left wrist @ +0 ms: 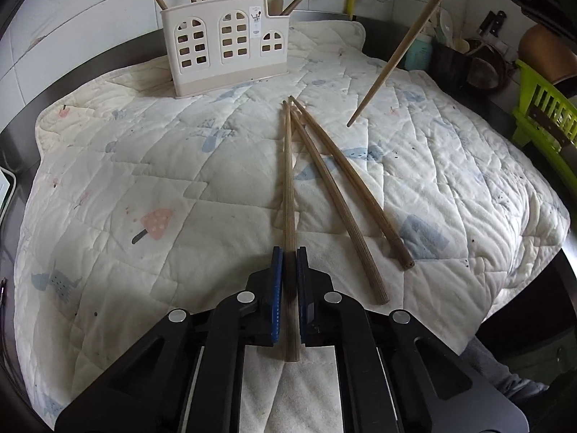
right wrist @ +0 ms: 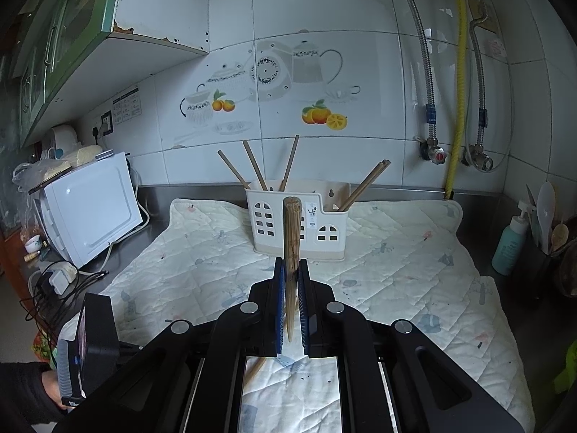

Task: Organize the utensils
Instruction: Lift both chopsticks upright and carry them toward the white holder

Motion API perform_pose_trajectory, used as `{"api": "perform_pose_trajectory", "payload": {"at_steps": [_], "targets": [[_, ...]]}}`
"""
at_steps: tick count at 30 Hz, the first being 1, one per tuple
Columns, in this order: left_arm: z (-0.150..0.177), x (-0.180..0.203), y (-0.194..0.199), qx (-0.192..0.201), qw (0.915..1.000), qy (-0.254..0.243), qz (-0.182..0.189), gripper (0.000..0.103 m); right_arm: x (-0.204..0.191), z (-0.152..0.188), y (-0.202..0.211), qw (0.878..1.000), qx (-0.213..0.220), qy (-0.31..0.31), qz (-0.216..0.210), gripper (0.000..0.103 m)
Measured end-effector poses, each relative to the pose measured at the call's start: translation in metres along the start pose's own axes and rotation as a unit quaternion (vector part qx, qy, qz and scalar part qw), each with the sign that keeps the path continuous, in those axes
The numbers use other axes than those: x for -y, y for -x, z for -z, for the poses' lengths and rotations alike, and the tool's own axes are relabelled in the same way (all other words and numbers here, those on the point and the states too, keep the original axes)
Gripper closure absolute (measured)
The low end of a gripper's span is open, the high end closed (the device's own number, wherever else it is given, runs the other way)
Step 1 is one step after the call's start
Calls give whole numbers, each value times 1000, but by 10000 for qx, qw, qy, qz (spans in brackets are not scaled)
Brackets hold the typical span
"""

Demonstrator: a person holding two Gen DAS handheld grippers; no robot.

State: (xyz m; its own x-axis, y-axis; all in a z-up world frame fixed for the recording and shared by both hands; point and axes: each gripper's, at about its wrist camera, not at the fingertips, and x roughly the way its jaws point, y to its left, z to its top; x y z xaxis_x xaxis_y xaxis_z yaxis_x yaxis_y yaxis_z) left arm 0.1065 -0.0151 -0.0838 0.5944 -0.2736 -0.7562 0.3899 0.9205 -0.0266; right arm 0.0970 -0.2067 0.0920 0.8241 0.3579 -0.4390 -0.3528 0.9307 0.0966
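The left claw (left wrist: 289, 252) is gripping a chopstick (left wrist: 288, 180) lying on the quilt (left wrist: 144, 180), beside two more chopsticks (left wrist: 346, 195). The right claw (right wrist: 290, 263) is clamping another chopstick (right wrist: 292, 238), holding it nearly upright above the quilt. The holder (left wrist: 223, 47) is standing at the quilt's far edge on the tabletop (right wrist: 151, 195), with five chopsticks inside.

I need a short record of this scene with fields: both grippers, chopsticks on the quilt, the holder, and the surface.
left gripper: shut on a chopstick that lies on the quilt
right gripper: shut on a chopstick, held up in the air
loose chopsticks: two, flat on the quilt, right of the gripped one
utensil holder: cream plastic, upright at the back, several chopsticks standing in it
surface: quilted cloth on a steel counter
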Motion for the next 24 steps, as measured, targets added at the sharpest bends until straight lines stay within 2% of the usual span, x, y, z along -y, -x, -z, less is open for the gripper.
{"api": "perform_pose_trajectory", "payload": {"at_steps": [5,16,24], "targets": [[-10,-11,9,110,9996,255,107,97,0,-2,2,10000,50,6,3,96],[-57,-23,48,992,9940,457,8,98,3,-16,-5,9999,66,42,-100,96],[-97,-33,68,1318,9905,353,-145,98,23,-69,-20,9995,107,47,-280,96]]}}
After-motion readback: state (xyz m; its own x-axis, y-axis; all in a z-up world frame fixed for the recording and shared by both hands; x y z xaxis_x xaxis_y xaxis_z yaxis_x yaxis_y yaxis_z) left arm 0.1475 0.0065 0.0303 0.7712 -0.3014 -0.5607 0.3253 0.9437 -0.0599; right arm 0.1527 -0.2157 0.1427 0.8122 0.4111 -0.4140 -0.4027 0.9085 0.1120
